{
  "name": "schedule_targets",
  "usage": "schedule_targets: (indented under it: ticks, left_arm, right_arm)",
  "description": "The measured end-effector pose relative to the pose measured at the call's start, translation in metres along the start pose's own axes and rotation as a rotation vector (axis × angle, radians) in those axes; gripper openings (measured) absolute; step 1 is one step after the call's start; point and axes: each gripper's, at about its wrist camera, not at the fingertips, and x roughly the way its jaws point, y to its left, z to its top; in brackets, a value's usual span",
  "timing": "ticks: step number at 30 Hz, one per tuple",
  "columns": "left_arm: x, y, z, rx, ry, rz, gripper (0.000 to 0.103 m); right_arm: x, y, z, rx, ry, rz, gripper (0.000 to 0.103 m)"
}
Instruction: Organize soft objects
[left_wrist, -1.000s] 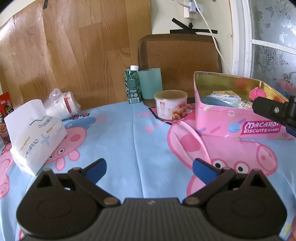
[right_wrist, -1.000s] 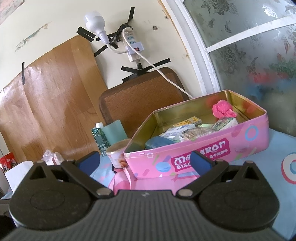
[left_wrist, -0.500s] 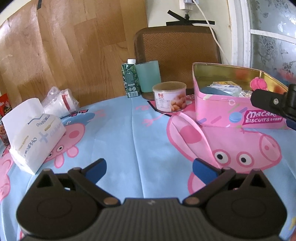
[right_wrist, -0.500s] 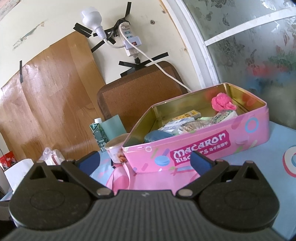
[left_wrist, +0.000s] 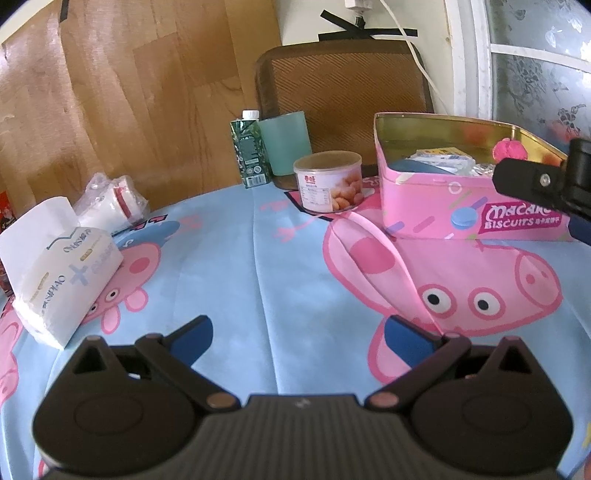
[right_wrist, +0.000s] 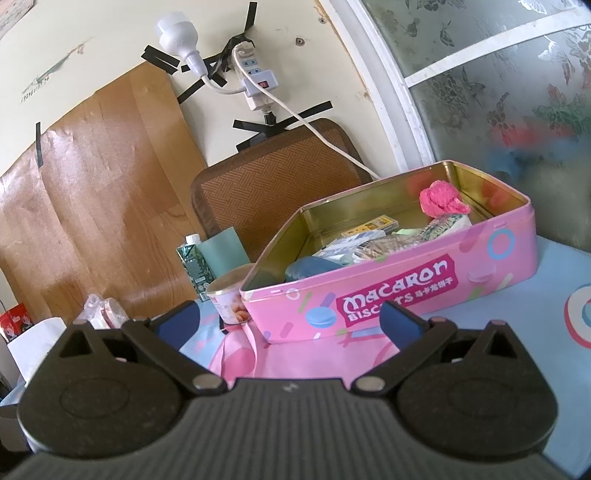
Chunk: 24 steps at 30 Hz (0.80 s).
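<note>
Your right gripper spread wide, nothing between fingers, low over surface. Pink biscuit tin just ahead, lid off. Inside: pink fuzzy object, blue pouch, packets. Snack tub touching tin's left corner.

Red packet cut by edge

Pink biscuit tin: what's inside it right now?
The pink biscuit tin holds a pink fluffy item at the far end, a dark blue soft lump near the front, and printed packets between. Its near wall hides whatever lies beneath them.
</note>
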Motion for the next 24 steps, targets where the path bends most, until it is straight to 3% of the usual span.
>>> schedule_targets:
  ticks: [24]
  left_arm:
    - [0.012, -0.007, -0.005, 0.020, 0.066, -0.033, 0.103]
  right_arm:
    - [0.006, -0.006, -0.002, 0.025, 0.032, -0.004, 0.103]
